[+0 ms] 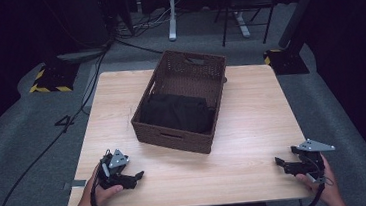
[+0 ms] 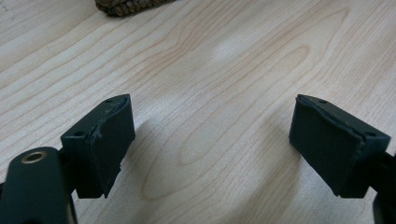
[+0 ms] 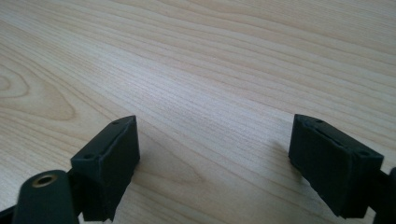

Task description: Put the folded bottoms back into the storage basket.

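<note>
From above, we see the brown woven rectangular basket (image 1: 181, 100) holding folded black cloth (image 1: 177, 112) mid-table on the pale wooden table (image 1: 253, 127), well apart from our left gripper (image 1: 136, 177) and right gripper (image 1: 279, 163). Along the left gripper (image 2: 212, 140), jaws gape empty; likewise along the right gripper (image 3: 215, 158).

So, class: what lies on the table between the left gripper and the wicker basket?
Nothing: in the high view, bare wooden table separates the left gripper from the basket.
</note>
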### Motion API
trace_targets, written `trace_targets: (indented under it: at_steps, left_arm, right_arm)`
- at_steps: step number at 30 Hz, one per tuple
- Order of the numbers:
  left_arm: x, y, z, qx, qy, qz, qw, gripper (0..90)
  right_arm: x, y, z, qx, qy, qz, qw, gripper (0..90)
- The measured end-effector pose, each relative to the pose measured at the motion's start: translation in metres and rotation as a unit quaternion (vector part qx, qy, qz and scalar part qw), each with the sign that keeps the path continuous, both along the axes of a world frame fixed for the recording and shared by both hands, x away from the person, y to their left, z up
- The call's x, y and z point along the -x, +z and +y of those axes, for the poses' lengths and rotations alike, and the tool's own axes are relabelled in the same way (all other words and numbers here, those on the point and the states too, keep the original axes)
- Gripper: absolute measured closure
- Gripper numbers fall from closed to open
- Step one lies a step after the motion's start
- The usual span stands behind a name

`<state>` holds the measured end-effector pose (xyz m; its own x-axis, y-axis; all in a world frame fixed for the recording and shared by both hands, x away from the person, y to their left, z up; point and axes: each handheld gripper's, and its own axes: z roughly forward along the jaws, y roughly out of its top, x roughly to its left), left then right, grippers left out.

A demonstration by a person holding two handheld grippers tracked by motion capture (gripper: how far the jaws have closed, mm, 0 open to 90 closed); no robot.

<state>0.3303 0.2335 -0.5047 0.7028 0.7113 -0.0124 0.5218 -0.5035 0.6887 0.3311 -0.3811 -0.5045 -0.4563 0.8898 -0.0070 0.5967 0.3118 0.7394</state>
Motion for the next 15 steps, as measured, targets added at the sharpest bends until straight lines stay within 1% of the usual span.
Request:
trace_targets:
  at_steps: [5,8,15]
  left_arm:
    - [-0.0003,0.0,0.0001,0.0,-0.001,0.0,1.0,14.4]
    - [-0.001,-0.0001,-0.0011,0.001,0.004,0.0,1.0,14.4]
    - [-0.002,0.0001,-0.0016,-0.001,0.006,-0.001,1.0,14.4]
  right_arm:
    - [0.0003,0.0,-0.0002,-0.001,-0.001,0.001,1.0,16.4]
    - [0.0,0.0,-0.0004,0.0,0.001,0.0,1.0,16.4]
    - [0.0001,0.0,-0.0004,0.0,0.0,0.0,1.0,16.4]
